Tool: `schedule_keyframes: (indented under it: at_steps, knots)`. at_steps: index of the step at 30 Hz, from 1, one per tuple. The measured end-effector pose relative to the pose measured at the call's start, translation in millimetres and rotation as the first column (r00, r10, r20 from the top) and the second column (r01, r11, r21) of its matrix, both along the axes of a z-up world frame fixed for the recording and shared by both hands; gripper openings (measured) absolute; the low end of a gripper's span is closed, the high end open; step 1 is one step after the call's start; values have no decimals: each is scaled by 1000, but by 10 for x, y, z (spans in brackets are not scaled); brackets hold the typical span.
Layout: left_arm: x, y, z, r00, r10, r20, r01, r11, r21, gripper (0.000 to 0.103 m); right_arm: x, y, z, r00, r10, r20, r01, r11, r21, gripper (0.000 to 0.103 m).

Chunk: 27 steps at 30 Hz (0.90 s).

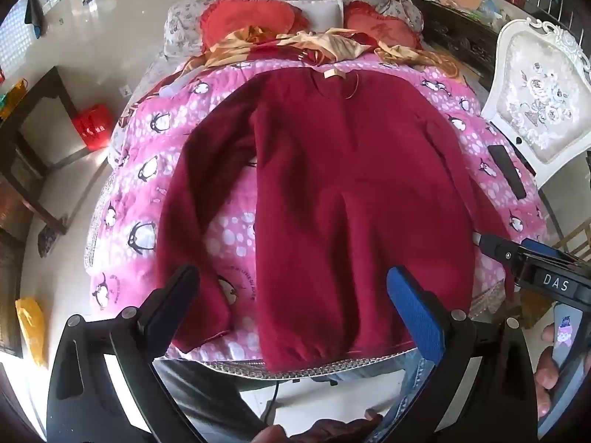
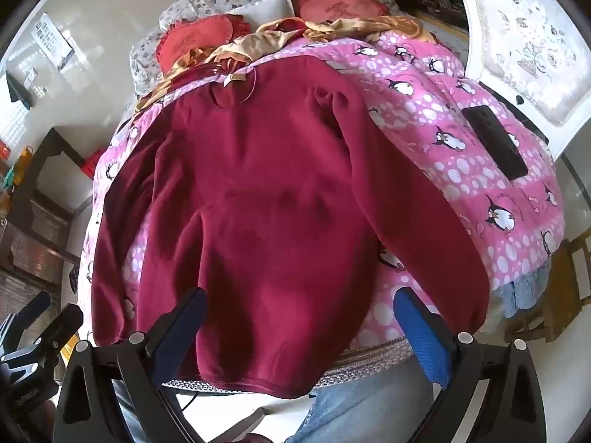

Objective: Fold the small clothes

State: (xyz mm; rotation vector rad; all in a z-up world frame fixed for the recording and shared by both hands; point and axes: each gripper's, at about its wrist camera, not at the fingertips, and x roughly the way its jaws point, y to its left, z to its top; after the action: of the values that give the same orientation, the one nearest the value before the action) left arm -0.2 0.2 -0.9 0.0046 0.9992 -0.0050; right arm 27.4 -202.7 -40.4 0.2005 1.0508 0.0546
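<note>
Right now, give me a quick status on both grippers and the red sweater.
Left gripper open, empty. Right gripper open, empty. Red sweater spread flat, unfolded, on pink penguin quilt. Black phone lies beside it, clear.

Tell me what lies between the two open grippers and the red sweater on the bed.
Nothing visible does. The left gripper and right gripper both hang with jaws open above the hem of the red sweater, which lies flat on the pink blanket. The black phone lies off to the side.
</note>
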Motion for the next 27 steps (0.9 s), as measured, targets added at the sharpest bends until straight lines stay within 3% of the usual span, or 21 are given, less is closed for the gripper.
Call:
schedule_keyframes:
  at_steps: [20,25,27]
  knots:
    - [-88,11,-5,1000,2,-25,-2,1000,-3,102,-69,112,209,997,32,65,-31,999,-22,100]
    - [-93,24,6,1000,16,-26,-16,1000,-3,102,-110,161,295,994,11,105,-1,996,-91,100]
    - [-107,35,1,999,21,-27,-21,1000,-2,102,-116,158,320,994,15,111,-8,998,-61,100]
